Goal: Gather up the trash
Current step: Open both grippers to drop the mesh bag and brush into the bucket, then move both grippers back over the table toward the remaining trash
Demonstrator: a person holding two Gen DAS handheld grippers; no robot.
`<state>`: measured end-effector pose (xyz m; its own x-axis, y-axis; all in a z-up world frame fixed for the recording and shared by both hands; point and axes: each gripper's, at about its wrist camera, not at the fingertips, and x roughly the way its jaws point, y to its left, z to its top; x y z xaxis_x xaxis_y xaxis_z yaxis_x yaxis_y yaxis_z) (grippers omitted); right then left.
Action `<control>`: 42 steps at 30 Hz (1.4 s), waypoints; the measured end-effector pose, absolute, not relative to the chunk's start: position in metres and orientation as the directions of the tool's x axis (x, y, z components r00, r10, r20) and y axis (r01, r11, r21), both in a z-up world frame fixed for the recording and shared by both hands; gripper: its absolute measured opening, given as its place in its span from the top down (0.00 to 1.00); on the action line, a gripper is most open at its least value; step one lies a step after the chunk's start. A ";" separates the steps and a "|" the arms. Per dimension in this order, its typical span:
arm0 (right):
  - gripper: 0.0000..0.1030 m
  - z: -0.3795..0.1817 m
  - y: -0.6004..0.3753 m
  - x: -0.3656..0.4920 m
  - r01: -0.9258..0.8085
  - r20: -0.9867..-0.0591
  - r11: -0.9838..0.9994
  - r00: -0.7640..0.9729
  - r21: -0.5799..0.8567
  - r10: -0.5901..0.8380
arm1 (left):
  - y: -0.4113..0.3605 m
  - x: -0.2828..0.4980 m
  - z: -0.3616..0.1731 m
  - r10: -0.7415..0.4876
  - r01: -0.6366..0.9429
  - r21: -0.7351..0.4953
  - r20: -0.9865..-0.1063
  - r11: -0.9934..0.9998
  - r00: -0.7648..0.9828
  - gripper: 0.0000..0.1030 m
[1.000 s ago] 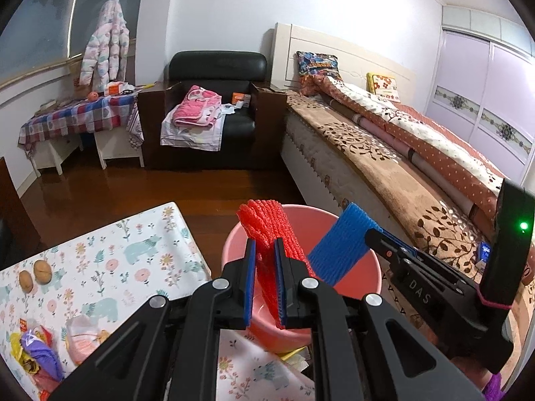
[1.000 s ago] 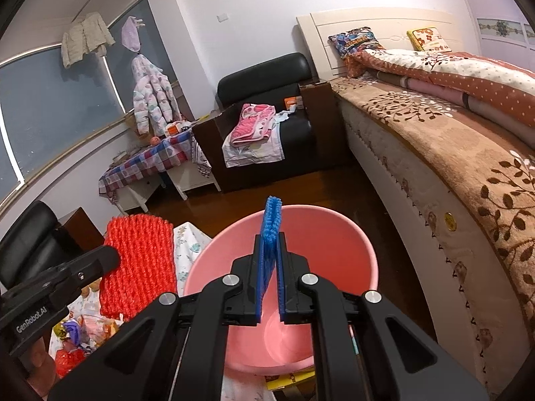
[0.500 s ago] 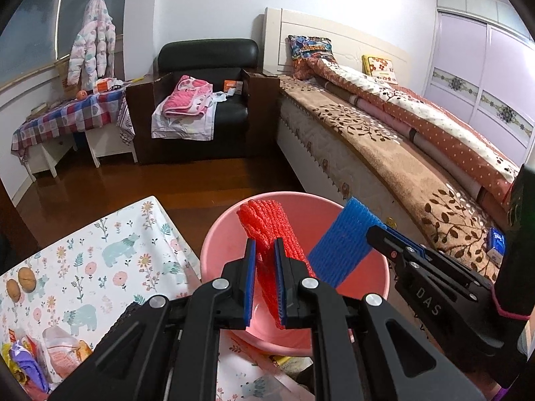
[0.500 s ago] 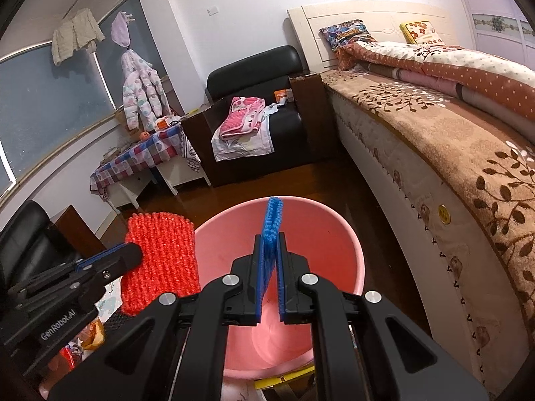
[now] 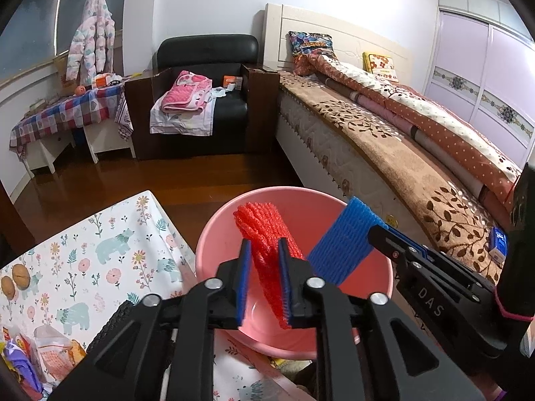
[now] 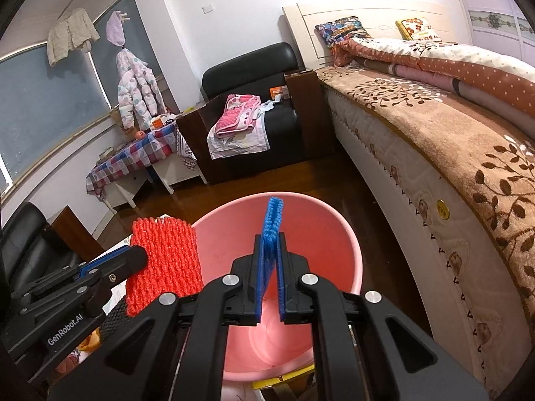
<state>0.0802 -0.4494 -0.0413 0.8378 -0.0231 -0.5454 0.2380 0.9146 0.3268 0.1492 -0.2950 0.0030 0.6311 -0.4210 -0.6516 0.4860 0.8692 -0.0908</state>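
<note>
Your left claw (image 5: 264, 277), jaws just eased apart around the red foam net (image 5: 267, 254) over the pink basin (image 5: 217, 220), may snag it on a pad, while your right claw (image 6: 269, 280), clamped on the blue foam net (image 6: 272, 220), crowds the drop.

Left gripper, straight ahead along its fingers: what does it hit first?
Probably the inside wall of the pink bucket. The left gripper points down into its mouth, its jaws just opening, red foam net loose between them. The blue foam net sits off to the side. Depth is unclear.
</note>
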 end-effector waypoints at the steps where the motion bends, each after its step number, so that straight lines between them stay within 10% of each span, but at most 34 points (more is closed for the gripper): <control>1: 0.93 -0.042 -0.450 0.080 0.240 -0.547 0.914 0.837 0.327 -0.024 | -0.295 0.149 0.003 -0.420 0.485 -0.090 -0.652 0.870 0.632 0.78; 8: 0.91 -0.046 -0.450 0.082 0.246 -0.570 0.909 0.822 0.337 -0.012 | -0.292 0.147 0.004 -0.420 0.484 -0.091 -0.651 0.870 0.633 0.61; 13: 0.66 -0.044 -0.452 0.079 0.257 -0.560 0.900 0.828 0.352 -0.018 | -0.292 0.146 0.005 -0.421 0.484 -0.091 -0.649 0.870 0.634 0.57; 42: 0.65 -0.018 -0.421 0.063 0.168 -0.518 0.936 0.855 0.311 0.019 | -0.220 0.114 0.030 -0.396 0.398 -0.144 -0.623 0.906 0.675 0.53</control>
